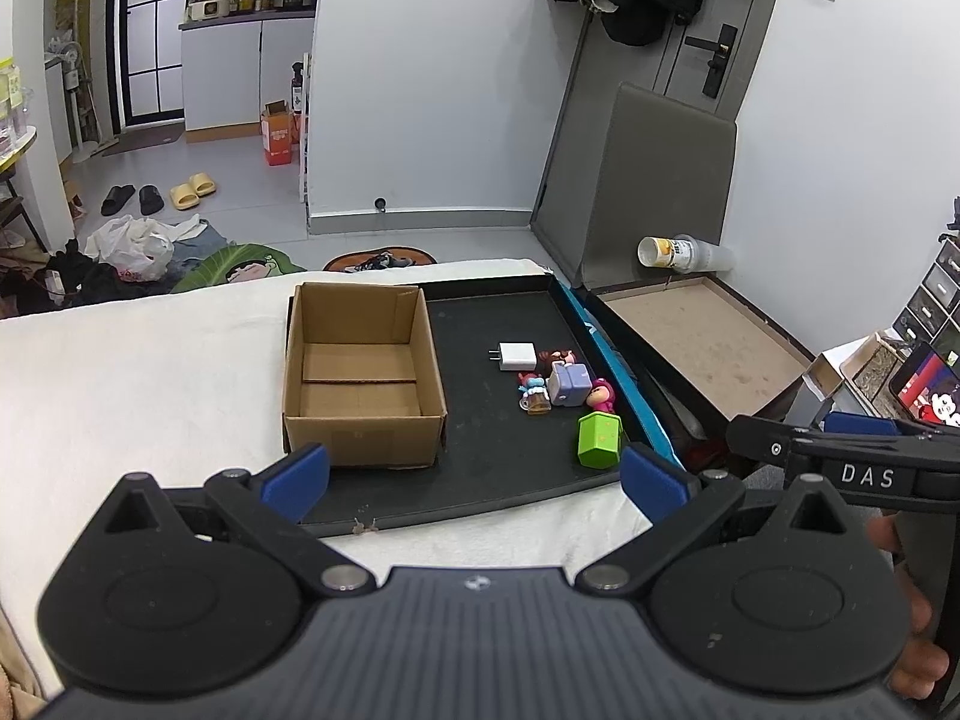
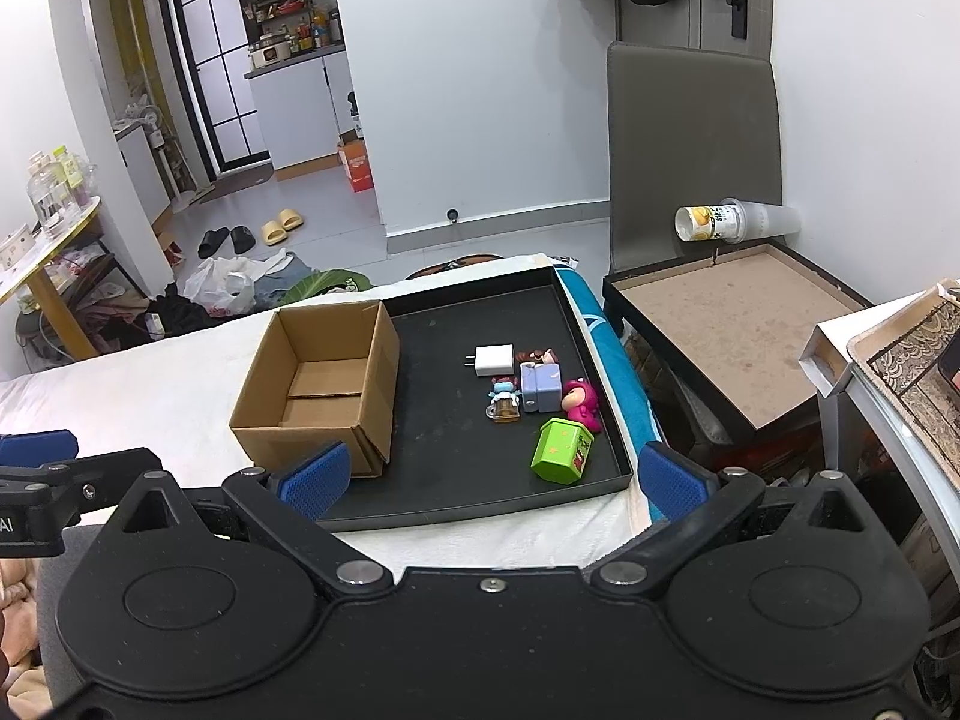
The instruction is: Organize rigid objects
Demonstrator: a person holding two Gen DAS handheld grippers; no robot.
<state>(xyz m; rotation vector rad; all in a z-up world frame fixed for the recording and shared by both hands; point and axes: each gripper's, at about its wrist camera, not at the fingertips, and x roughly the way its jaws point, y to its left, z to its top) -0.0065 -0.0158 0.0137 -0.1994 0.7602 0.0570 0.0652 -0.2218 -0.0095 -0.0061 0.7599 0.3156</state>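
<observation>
Nothing is packed yet, so the task looks to be at its start. On the left of the black tray the cardboard box stands open and empty. To its right a cluster lies loose: white charger, small blue figure, lilac block, pink figure, and nearest, the green box tipped on its side. The left gripper and right gripper both hang back with fingers spread wide, holding nothing. Next likely calls for the right gripper to reach forward, straddle the green box, and close
</observation>
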